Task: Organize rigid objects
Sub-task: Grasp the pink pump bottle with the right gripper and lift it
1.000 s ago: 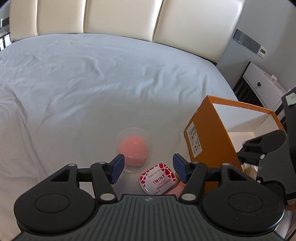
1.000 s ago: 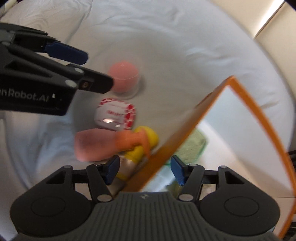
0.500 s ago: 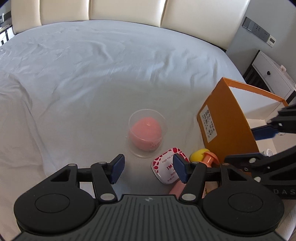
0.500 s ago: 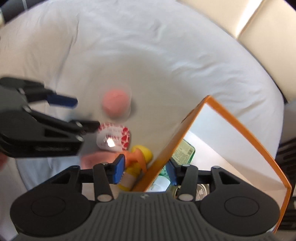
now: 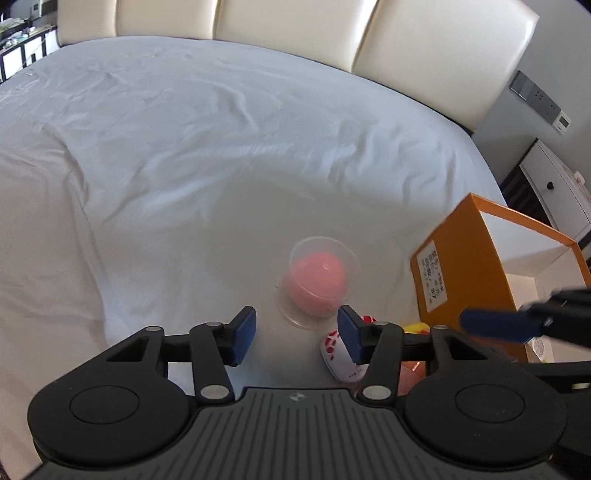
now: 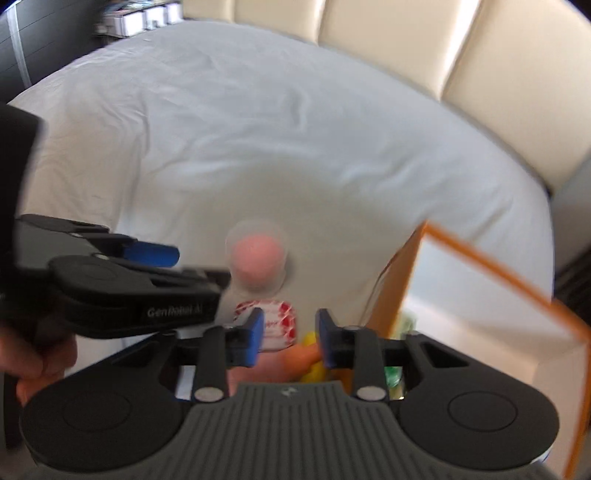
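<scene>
A clear plastic cup holding a pink ball [image 5: 317, 284] [image 6: 258, 262] stands on the white bed sheet. My left gripper [image 5: 295, 332] hovers just short of it; its jaws are closing with nothing between them. A red-and-white mint tin [image 5: 338, 354] [image 6: 273, 321] lies beside the cup. A pink bottle [image 6: 280, 365] and a yellow piece [image 5: 415, 326] lie by the orange box [image 5: 461, 280] [image 6: 402, 284]. My right gripper [image 6: 290, 338] hangs above the tin and bottle, jaws closing, gripping nothing.
The orange box is open-topped with white inner walls, and a green item [image 6: 391, 373] shows inside. A padded cream headboard [image 5: 332, 33] runs along the far side. A white bedside cabinet [image 5: 554, 192] stands at the right. A person's hand [image 6: 33, 365] holds the left gripper.
Both grippers' jaws have narrowed. The right gripper rose and rolled away from the box edge to above the tin. The left gripper shifted, so the cup now sits straight ahead of it.
</scene>
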The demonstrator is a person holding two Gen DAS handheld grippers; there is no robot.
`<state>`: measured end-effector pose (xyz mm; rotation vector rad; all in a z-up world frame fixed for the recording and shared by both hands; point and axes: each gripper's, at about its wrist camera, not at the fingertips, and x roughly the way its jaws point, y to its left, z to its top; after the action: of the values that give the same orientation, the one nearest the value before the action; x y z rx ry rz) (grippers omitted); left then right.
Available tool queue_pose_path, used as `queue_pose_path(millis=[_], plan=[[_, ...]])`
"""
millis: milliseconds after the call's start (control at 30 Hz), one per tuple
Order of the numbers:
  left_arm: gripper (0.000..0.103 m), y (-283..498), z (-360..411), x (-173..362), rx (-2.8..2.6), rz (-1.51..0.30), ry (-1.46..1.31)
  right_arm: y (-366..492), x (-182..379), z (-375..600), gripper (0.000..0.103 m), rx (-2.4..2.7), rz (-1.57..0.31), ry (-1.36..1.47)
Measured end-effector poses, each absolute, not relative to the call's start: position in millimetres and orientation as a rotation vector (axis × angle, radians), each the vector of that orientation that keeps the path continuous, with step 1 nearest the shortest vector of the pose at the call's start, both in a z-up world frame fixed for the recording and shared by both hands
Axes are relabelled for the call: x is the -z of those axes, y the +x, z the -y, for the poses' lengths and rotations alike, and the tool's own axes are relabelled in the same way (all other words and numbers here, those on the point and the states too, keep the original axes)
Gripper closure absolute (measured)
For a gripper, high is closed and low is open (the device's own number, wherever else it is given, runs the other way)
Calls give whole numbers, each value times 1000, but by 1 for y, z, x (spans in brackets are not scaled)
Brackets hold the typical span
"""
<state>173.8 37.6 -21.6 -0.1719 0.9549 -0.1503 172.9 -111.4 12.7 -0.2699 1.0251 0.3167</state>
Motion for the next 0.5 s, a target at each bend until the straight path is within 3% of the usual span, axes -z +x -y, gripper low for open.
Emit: queue_pose_path(millis=[167, 333, 400, 500], plan=[[43, 175, -47, 27, 46, -949, -128, 190, 14, 109, 71, -197, -1135, -92], [46, 177, -53, 23, 48, -931, -161, 194, 25, 102, 56, -53, -1206, 60], [46, 176, -56, 20, 23, -912, -141, 187, 30, 99, 50, -17, -1179, 126], [46, 176, -61, 21, 15, -918, -150, 174, 34, 91, 52, 98, -1062, 114]])
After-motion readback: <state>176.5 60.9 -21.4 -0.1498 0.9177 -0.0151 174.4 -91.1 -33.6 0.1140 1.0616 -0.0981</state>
